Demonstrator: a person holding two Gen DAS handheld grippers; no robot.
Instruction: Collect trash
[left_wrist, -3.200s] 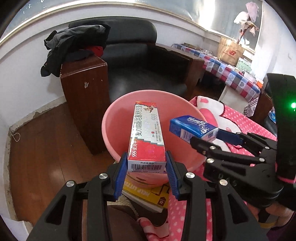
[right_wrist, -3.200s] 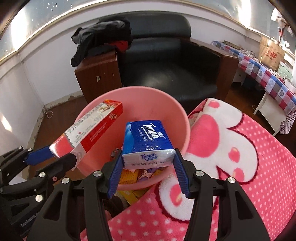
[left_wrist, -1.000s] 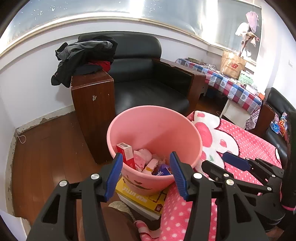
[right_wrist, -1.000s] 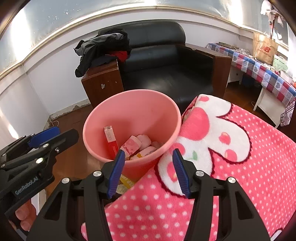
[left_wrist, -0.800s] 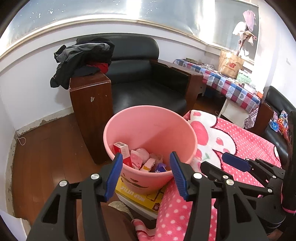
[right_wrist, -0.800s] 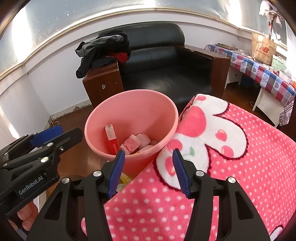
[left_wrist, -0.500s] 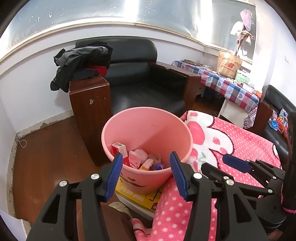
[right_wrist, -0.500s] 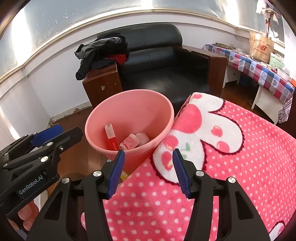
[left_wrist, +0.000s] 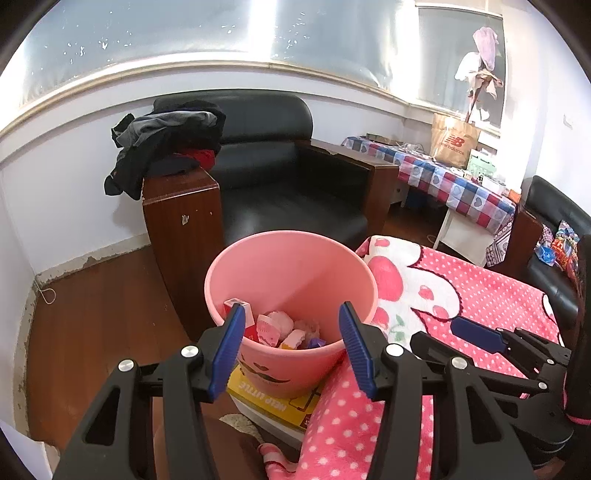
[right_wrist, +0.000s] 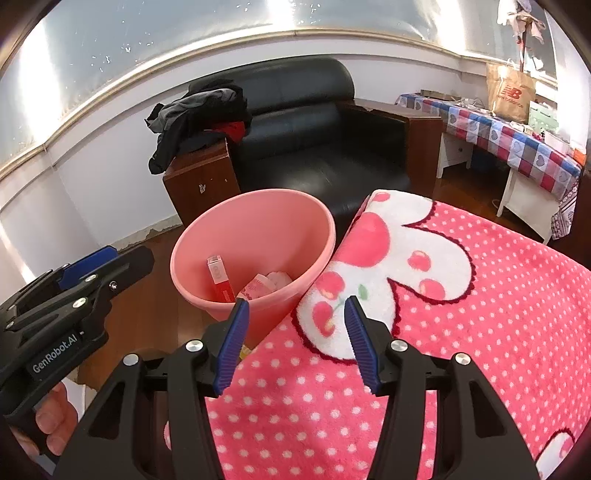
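A pink trash bin (left_wrist: 295, 258) stands beside a pink dotted blanket (left_wrist: 480, 295); it also shows in the right wrist view (right_wrist: 258, 221). Inside lie a red and white box (right_wrist: 220, 278), pink wrappers (left_wrist: 275, 325) and other small trash. My left gripper (left_wrist: 291, 345) is open and empty, just in front of the bin's near rim. My right gripper (right_wrist: 295, 339) is open and empty, above the blanket's edge (right_wrist: 443, 295) to the right of the bin. The right gripper also shows in the left wrist view (left_wrist: 480, 334), and the left gripper in the right wrist view (right_wrist: 99, 266).
A black armchair (left_wrist: 280, 184) with wooden sides stands behind the bin, with dark clothes (left_wrist: 166, 147) piled on its left arm. A yellow box (left_wrist: 273, 397) lies under the bin. A checkered table (left_wrist: 443, 177) with a paper bag stands at the right. Wooden floor (left_wrist: 92, 314) lies at the left.
Both grippers let go of their boxes, which now lie in the bin. Both have since drawn back from the bin, which looks smaller and farther; the right one has shifted over the blanket.
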